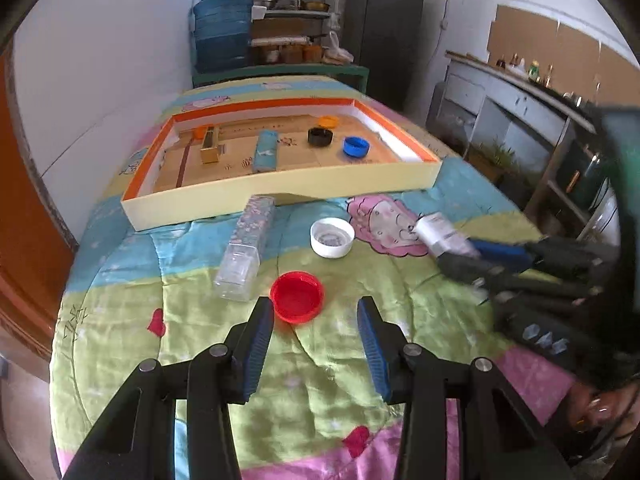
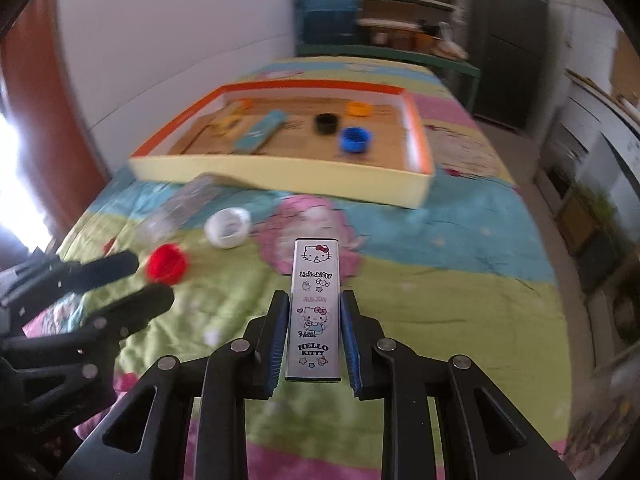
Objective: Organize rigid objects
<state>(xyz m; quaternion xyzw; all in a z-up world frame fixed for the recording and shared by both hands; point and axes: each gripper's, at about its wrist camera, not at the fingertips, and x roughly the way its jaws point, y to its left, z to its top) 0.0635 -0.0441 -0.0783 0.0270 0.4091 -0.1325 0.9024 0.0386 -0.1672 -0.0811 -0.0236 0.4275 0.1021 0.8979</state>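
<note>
While the left tool (image 1: 316, 312) gapes, the right tool (image 2: 314, 300) clamps a slim, silvery Hello Kitty box (image 2: 315, 312).

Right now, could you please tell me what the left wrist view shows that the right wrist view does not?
Only the left wrist view shows the left gripper open from behind, just short of the red cap, and a gold box in the tray.

Only the right wrist view shows the Hello Kitty print on the case that the right gripper clamps.

Both show the tray, the white cap, the clear box and the blue cap.
</note>
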